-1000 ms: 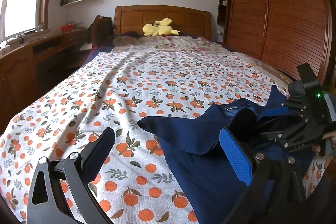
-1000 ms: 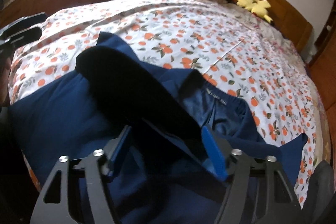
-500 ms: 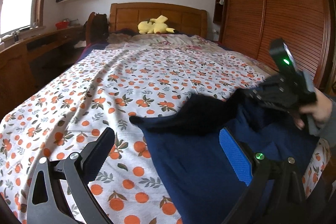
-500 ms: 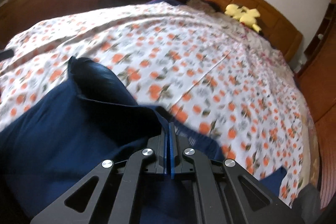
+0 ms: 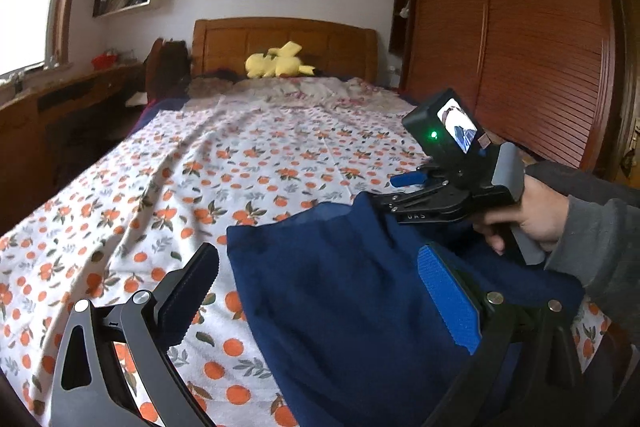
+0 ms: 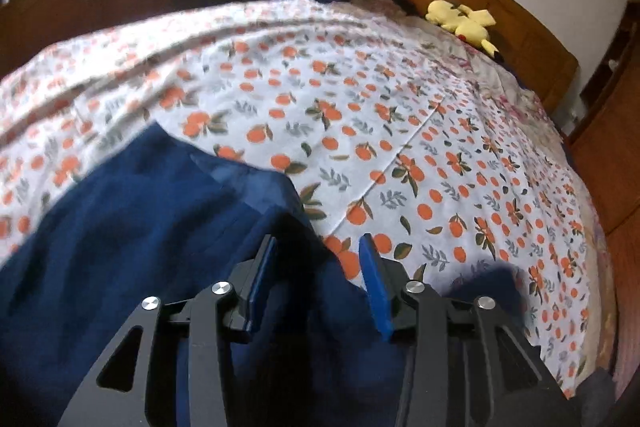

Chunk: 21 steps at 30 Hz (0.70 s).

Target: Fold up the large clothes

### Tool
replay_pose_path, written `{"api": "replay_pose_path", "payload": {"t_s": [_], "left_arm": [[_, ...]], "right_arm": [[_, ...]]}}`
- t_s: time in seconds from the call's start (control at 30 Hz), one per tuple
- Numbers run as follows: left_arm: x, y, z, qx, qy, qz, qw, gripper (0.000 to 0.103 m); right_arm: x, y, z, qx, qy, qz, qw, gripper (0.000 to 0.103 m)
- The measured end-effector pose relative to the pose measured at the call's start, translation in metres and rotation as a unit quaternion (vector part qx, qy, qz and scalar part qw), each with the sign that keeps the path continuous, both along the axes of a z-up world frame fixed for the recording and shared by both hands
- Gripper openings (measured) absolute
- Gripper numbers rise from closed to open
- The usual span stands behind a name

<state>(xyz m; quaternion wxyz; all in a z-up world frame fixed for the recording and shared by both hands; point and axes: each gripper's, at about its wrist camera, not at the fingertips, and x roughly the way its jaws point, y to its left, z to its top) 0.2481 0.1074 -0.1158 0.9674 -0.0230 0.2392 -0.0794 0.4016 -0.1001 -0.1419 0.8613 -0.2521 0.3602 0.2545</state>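
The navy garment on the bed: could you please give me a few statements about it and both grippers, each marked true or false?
1. The navy garment lies on the orange-print bedsheet. True.
2. The right gripper is shut on the garment. False: its jaws are apart, with cloth below them.
3. The left gripper is open. True.
4. The yellow plush toy sits on the garment. False: it lies far off, by the wooden headboard.
5. The garment covers the whole bed. False: it covers only the near end.

Hand-held gripper [image 6: 318, 267] parted above navy garment [image 6: 140, 227].
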Motion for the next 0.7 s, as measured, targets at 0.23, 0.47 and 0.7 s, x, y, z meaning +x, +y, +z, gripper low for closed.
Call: {"api": "replay_pose_path", "payload": {"t_s": [0.23,0.47,0.7], "left_arm": [[-0.002,-0.015,0.002,-0.008,-0.001,-0.02,0.9998,0.1],[0.006,-0.028,-0.011,-0.018,0.017,-0.034,0.9991,0.1],[0.018,-0.039,-0.026,-0.005,0.036,-0.038,0.9986,0.1]], "right_arm": [[-0.017,-0.046,0.036,0.038,-0.024,-0.019,0.999,0.045],[-0.004,-0.121,0.038,0.028,-0.024,-0.092,0.995,0.046],[0.018,-0.174,0.016,0.081,0.023,-0.156,0.984,0.046]]}}
